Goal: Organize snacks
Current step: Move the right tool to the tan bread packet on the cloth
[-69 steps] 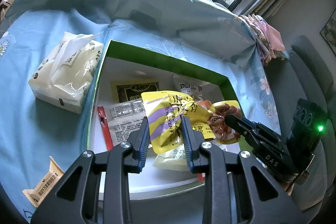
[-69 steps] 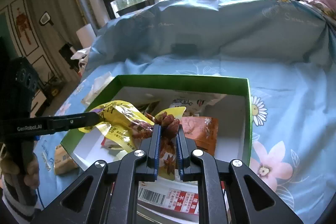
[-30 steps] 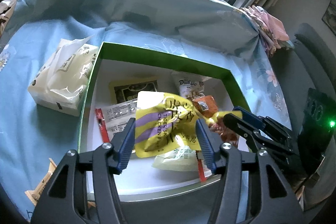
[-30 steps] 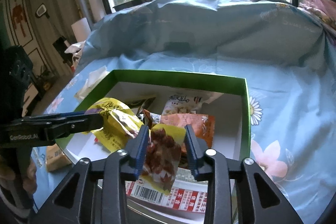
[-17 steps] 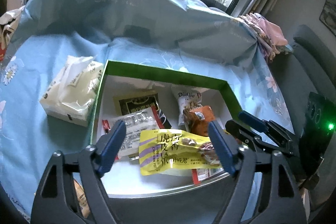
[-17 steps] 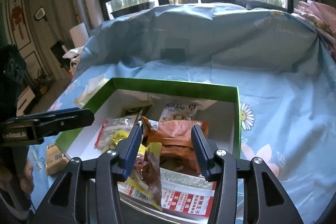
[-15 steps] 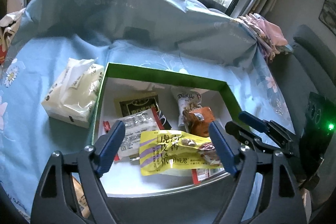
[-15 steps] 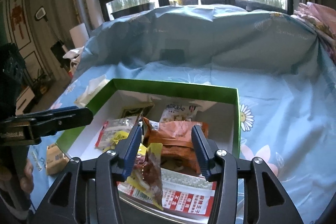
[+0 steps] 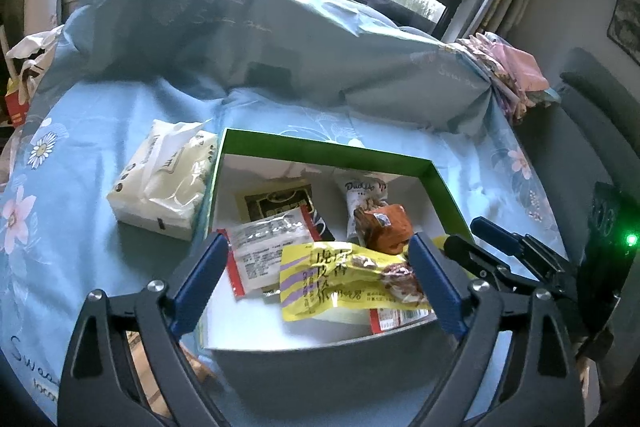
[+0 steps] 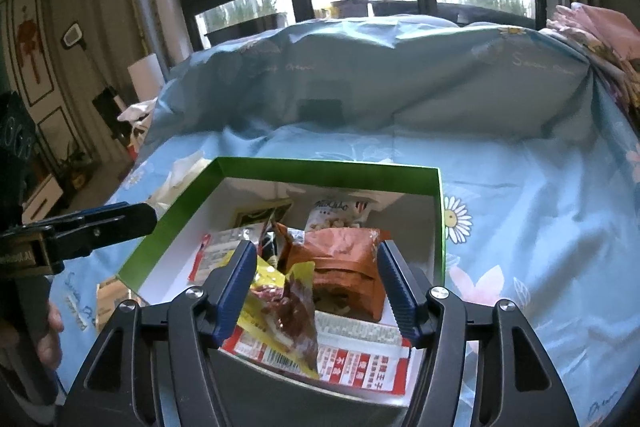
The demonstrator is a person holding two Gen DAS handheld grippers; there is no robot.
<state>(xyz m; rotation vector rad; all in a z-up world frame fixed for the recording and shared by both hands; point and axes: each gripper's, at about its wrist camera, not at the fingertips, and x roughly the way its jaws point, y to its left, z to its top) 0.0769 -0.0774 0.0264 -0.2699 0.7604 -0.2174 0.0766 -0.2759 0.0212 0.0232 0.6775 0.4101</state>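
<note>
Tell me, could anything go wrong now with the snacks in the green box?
Maybe. The yellow bag lies loose on top of other packets in the green box, so it may slide. One small snack is outside the box and might get forgotten. The tissue pack sits close, so the left gripper could bump it.

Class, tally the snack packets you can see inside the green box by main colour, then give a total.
Yellow packet: 1
Orange packet: 1
Black packet: 1
White or red-and-white packets: 3
Total: 6
</note>
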